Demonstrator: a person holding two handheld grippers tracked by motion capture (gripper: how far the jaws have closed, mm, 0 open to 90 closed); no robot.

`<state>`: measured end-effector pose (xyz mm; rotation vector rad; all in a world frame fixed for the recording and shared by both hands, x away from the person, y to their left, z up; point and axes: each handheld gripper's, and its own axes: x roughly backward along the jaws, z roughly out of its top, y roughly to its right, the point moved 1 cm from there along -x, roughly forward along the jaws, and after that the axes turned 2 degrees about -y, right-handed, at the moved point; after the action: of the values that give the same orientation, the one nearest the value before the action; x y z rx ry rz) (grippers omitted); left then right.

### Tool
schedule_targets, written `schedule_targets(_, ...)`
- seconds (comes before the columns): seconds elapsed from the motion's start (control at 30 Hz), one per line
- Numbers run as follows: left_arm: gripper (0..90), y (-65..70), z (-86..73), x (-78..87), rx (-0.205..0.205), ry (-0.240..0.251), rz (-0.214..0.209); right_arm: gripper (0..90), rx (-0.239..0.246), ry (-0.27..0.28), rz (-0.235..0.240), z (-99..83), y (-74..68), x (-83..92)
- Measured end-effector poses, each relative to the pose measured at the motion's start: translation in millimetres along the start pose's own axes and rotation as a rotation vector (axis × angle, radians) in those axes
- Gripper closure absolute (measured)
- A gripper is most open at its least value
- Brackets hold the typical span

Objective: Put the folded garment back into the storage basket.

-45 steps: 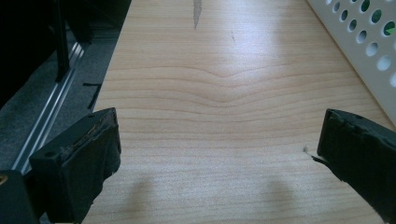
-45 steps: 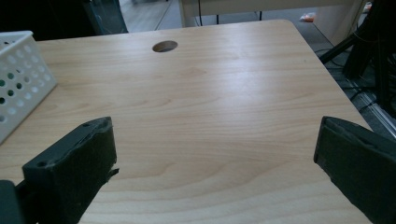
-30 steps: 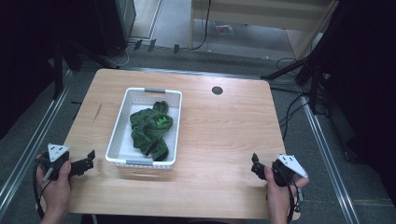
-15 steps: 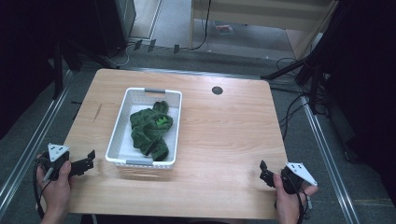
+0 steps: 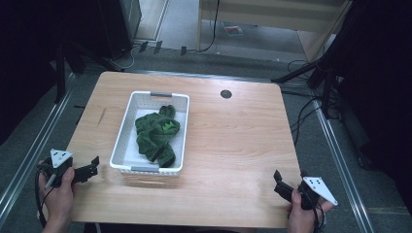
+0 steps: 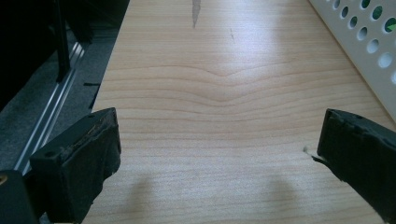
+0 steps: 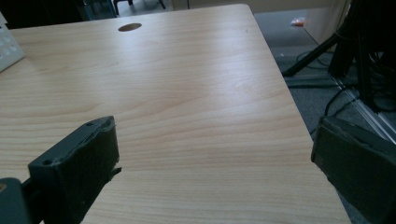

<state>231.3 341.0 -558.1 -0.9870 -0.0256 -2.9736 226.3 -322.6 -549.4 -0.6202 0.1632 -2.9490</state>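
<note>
Green cloth [image 5: 156,135] lies bunched inside the white basket [image 5: 121,145], left of centre in the high view. Both the left gripper [image 5: 91,166] at lower left and the right gripper [image 5: 281,183] at lower right hold their jaws wide and empty, well apart from it; judging by this, handling is either finished or not begun.

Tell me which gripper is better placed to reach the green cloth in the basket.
Left, probably. The left gripper is open beside the basket holding the cloth; the right gripper sits at the far corner.

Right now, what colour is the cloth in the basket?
Dark green with a brighter green patch; the cloth in the white basket shows best in the high view.
</note>
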Motion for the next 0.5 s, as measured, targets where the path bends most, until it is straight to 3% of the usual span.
schedule_targets(0.13, 0.5, -0.5, 0.0, 0.0, 0.001, -0.001, -0.001, 0.7, 0.012, 0.016, -0.025, -0.7, -2.3, 1.3)
schedule_targets(0.5, 0.5, -0.8, 0.1, 0.0, 0.001, -0.002, -0.002, 0.7, 0.010, -0.016, -0.005, -0.7, -5.4, -0.5)
